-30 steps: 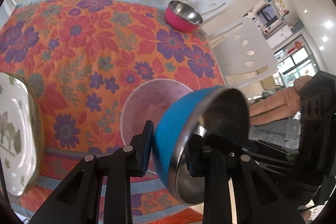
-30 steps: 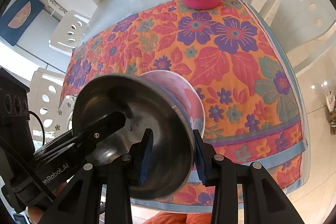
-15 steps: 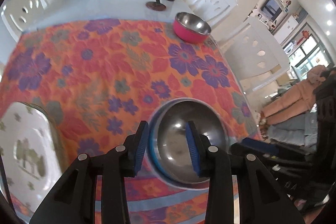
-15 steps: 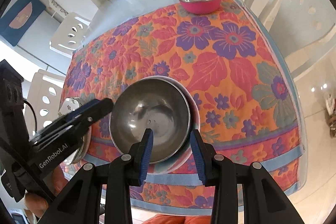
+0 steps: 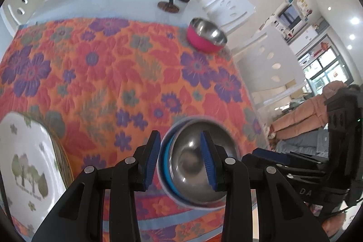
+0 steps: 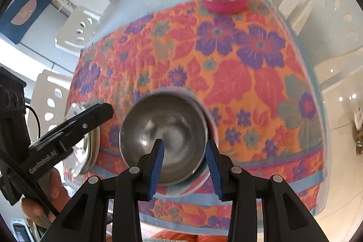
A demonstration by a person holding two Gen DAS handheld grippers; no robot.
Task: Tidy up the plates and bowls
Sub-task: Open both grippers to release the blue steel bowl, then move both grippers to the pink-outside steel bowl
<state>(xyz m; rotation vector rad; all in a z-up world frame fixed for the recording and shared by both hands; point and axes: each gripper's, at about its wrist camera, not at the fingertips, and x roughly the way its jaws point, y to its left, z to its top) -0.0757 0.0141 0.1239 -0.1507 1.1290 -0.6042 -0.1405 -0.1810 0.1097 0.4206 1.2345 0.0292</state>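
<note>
At the near edge of the floral-clothed desk (image 6: 261,87), the blue steel bowl (image 5: 192,165) I carried tilted a second ago now sits nested in the pink bowl (image 5: 181,199), my left gripper (image 5: 179,158) and right gripper (image 6: 185,160) narrow-fingered, empty above it.

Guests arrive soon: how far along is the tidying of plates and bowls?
Done: the blue bowl sits nested in the pale bowl. In hand: nothing; left tongs and right tongs hover open over it. Left: the pink bowl at the far end and the tree-print plate lie apart.
</note>
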